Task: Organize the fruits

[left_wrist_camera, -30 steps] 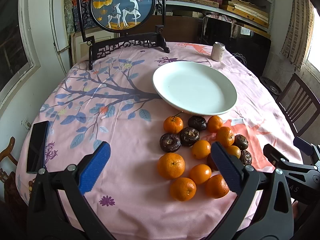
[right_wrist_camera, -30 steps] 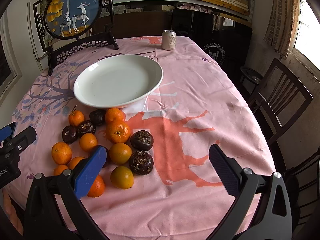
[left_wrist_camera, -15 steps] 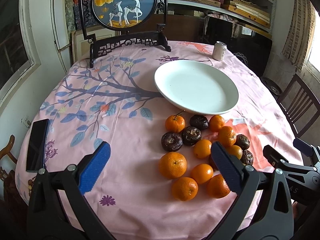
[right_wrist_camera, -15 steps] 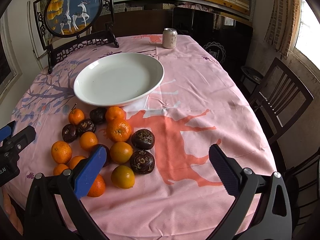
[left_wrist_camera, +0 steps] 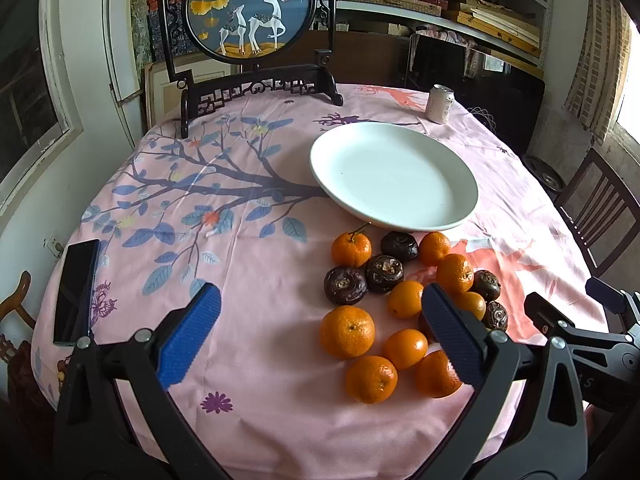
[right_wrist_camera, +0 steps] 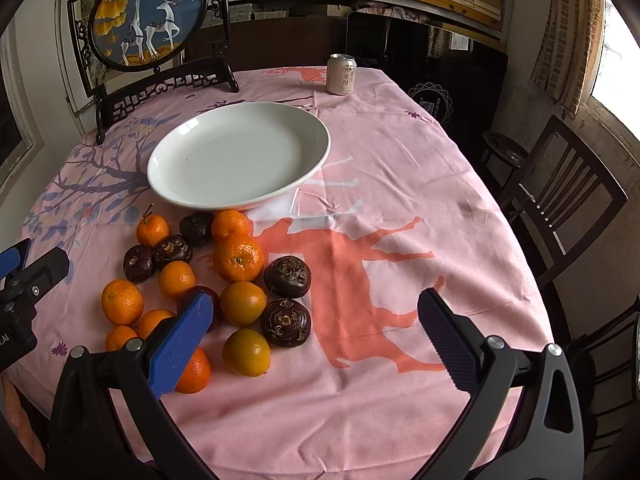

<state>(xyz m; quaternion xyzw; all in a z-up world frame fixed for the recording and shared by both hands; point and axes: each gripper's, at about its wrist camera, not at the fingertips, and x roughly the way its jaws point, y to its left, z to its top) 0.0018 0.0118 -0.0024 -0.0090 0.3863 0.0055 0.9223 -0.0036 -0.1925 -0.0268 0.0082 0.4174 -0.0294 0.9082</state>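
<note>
A cluster of several oranges point(left_wrist_camera: 347, 332) and dark brown fruits point(left_wrist_camera: 345, 285) lies on the pink tablecloth, just in front of an empty white plate point(left_wrist_camera: 394, 176). The same pile of oranges point(right_wrist_camera: 239, 258) and dark fruits point(right_wrist_camera: 286, 322) shows left of centre in the right wrist view, below the plate point(right_wrist_camera: 240, 160). My left gripper point(left_wrist_camera: 320, 332) is open and empty, held above the table's near edge, with the pile between and right of its fingers. My right gripper point(right_wrist_camera: 316, 332) is open and empty, to the right of the pile.
A drink can point(left_wrist_camera: 440, 104) stands beyond the plate. A framed deer picture on a dark stand point(left_wrist_camera: 252, 12) is at the table's far end. A black phone point(left_wrist_camera: 76, 292) lies at the left edge. Wooden chairs point(right_wrist_camera: 560, 200) stand to the right.
Both grippers have moved slightly forward and lower toward the fruit; the scene sits a little nearer. Nothing on the table has moved.
</note>
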